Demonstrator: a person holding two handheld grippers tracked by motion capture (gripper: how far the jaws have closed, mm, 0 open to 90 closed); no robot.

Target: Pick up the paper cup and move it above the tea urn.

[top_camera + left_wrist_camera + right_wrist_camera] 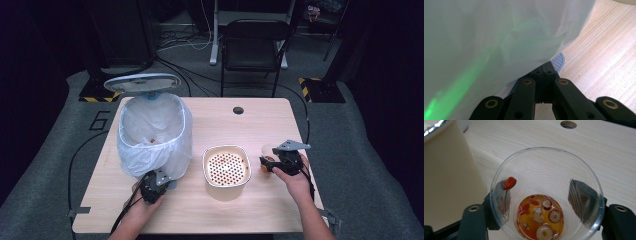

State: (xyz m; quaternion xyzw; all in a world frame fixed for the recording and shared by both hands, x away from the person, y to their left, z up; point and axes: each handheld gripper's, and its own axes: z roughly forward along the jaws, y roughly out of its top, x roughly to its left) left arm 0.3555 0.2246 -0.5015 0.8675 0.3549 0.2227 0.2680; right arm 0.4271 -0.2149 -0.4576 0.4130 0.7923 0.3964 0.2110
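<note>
A clear plastic cup point(544, 170) sits between the jaws of my right gripper point(544, 200), which is shut on its sides. A little amber liquid with sliced fruit point(540, 216) lies in its bottom, and a red berry point(510, 183) sticks to the inner wall. In the high view the cup point(268, 150) and right gripper point(272, 164) are right of a cream strainer bowl point(226, 167). My left gripper point(152, 186) is at the foot of a bag-lined bin point(152, 135). Its jaws point(544, 72) are shut, tips against the grey pedal point(559, 61). The bin's lid point(142, 82) stands open.
The white bag point(499, 37) hangs over the bin's sides close above my left gripper. The bowl's cream wall point(449, 170) rises just left of the cup. A cable hole point(238, 110) sits in the table's far middle. A black chair point(252, 47) stands behind the table.
</note>
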